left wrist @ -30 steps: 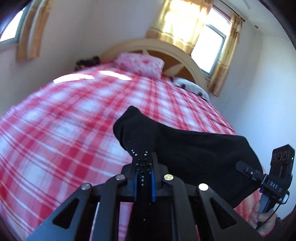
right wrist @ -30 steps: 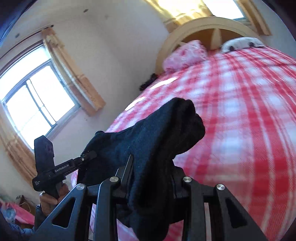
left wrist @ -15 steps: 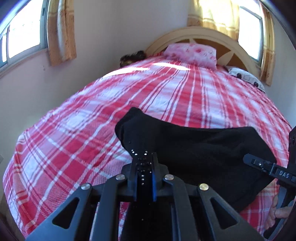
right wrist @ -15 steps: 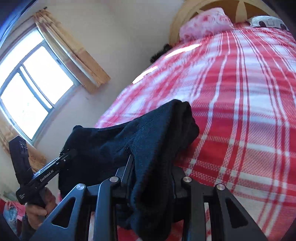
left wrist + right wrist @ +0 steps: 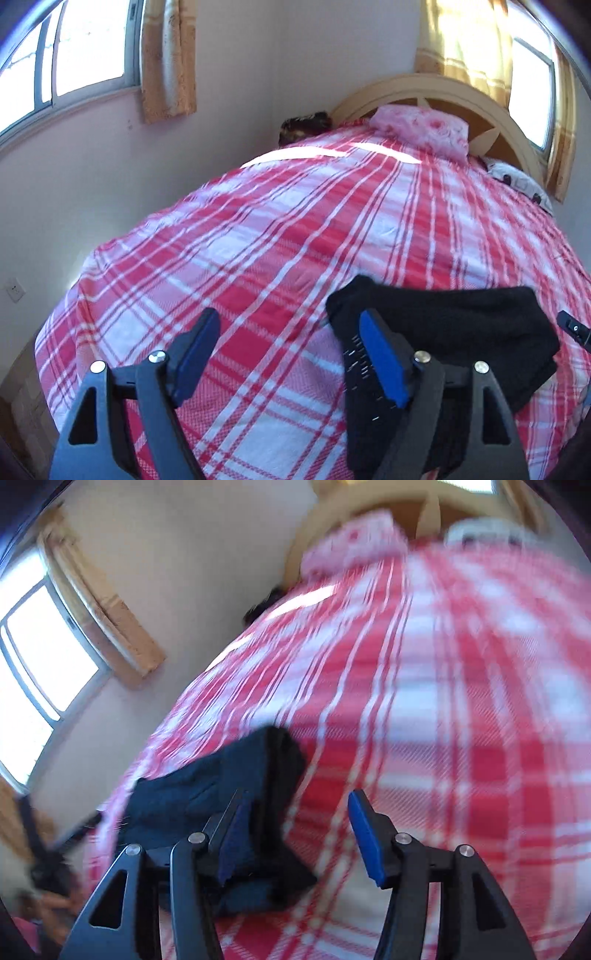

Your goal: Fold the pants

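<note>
One pair of black pants lies bunched on the near right part of the bed, set down for folding. The left gripper and right gripper are both opening their jaws, pads off the cloth. Two pillows lie far off by the headboard.

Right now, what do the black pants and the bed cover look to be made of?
Pants: a thick, soft knit or fleece, matte; fuzzy surface, bulky rounded folds. Bed cover: woven cotton-like cloth, matte; red-and-white plaid with visible weave and fine creases. Exact fibres cannot be told.
</note>
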Demonstrator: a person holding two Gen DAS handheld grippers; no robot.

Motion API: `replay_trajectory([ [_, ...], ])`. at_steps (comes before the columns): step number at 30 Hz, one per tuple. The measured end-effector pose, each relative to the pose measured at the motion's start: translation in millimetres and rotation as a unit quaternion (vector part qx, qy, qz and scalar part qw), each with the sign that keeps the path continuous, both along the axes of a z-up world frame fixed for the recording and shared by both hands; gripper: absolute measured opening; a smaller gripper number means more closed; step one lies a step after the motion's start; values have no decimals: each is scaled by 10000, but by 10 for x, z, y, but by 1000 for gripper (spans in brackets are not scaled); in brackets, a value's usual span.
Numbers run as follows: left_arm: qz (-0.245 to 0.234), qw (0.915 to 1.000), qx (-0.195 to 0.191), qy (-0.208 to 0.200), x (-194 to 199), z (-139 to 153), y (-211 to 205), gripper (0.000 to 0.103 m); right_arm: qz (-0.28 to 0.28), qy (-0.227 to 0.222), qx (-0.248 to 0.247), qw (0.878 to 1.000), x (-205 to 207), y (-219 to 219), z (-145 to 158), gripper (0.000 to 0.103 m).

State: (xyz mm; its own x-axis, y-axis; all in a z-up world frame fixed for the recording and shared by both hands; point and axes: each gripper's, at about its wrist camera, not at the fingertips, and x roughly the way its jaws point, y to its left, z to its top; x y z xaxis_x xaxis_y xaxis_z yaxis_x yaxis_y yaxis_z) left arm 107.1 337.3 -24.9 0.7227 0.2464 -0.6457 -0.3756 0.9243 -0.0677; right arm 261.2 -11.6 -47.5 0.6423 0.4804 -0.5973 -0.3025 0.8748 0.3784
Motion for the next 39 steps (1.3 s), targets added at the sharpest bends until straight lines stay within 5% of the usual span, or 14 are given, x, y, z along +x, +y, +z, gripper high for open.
replay_trajectory([
  [1,-108,9999,18,-54,40,40,-79,80,75,-332,-341,9988,-63,99,121,50],
  [2,-217,9997,53,-72,91,45,-157,80,245,-615,-600,9960,-118,221,224,31],
  [4,-376,9991,193,-33,189,10,-359,79,682,-923,-977,9886,-197,524,353,19],
  [11,-265,9966,-23,780,282,-542,-619,78,850,-292,-1431,9856,203,1035,-53,19],
  [15,-106,9962,-537,676,134,-666,-477,83,792,-78,-1111,9906,356,985,-252,19],
  [22,-101,9976,-203,648,-8,-481,-544,86,793,104,-557,9952,381,900,-131,19],
  [25,-21,9978,72,652,-68,-397,-600,87,831,-352,-256,9956,29,797,83,21],
  [30,-30,9955,431,843,-96,-483,-732,87,1081,-112,-1274,9859,-338,941,-113,25],
  [35,-13,9952,521,825,-142,-484,-738,87,1106,-38,-821,9905,-456,723,-240,25],
  [39,4,9967,433,693,-259,-328,-737,87,901,-31,-460,9949,-589,591,-64,25],
])
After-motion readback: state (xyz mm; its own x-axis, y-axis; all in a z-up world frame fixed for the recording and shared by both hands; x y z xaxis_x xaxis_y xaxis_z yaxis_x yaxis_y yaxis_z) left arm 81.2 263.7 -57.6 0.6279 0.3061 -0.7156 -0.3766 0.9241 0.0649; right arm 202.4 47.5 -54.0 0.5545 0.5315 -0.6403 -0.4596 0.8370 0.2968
